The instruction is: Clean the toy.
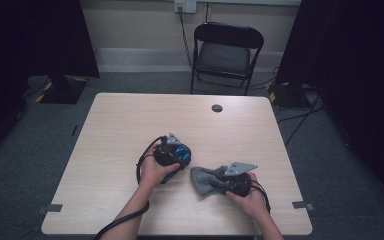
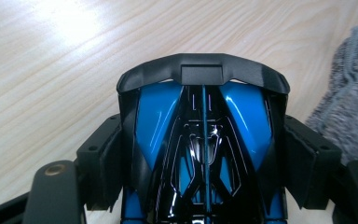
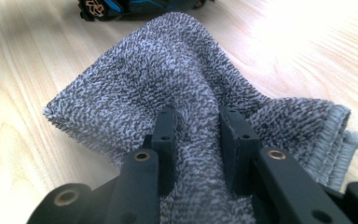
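A blue and black toy car [image 2: 200,140] sits between the jaws of my left gripper [image 2: 204,163], whose pads press on both its sides. From above, the left gripper [image 1: 179,154] and the car [image 1: 182,153] are near the table's middle. My right gripper [image 3: 199,135] is shut on a fold of a grey terry cloth [image 3: 158,79], which bunches up between its pads. In the high view, the right gripper [image 1: 219,178] lies at the front right with the cloth [image 1: 204,180] spread to its left. The cloth's edge [image 2: 349,107] lies just right of the car.
The wooden table [image 1: 120,125] has a round cable hole [image 1: 217,108] near its far edge. Behind the table stands a black folding chair [image 1: 226,52]. Dark stands and cables lie on the floor at both sides.
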Action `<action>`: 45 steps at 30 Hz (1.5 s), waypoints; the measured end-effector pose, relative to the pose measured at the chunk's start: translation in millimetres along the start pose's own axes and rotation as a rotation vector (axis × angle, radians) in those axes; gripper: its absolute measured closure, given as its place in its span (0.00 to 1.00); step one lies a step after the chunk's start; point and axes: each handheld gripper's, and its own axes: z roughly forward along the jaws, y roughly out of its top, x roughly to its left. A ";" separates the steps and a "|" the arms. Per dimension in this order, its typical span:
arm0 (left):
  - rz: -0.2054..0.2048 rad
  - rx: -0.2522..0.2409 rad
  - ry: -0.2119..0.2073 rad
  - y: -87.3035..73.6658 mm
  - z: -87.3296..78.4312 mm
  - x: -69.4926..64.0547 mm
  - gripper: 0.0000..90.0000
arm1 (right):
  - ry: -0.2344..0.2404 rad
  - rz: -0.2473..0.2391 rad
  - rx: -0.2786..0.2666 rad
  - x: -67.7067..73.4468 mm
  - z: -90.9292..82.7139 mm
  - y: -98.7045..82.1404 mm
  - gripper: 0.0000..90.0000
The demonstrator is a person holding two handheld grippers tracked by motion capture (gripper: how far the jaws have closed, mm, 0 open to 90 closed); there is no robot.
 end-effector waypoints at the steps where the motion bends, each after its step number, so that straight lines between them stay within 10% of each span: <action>1: 0.003 -0.005 -0.002 0.1 -2.3 -0.3 0.28 | -0.002 0.000 0.001 0.2 0.1 0.1 0.78; 17: 0.006 -0.120 -0.061 10.3 -42.8 -4.8 0.28 | -0.043 0.016 -0.002 0.8 0.9 5.5 0.89; 27: 0.051 -0.152 -0.113 12.9 -61.7 -20.4 0.28 | -0.217 0.147 -0.163 -25.0 -36.8 53.7 0.90; 37: 0.110 -0.175 -0.189 23.7 -63.9 -56.0 0.28 | -0.272 0.125 -0.162 -13.5 -29.2 103.4 0.89; 45: 0.103 -0.176 -0.173 25.3 -64.3 -55.2 0.28 | -0.244 0.066 -0.120 -1.9 -19.7 115.2 0.89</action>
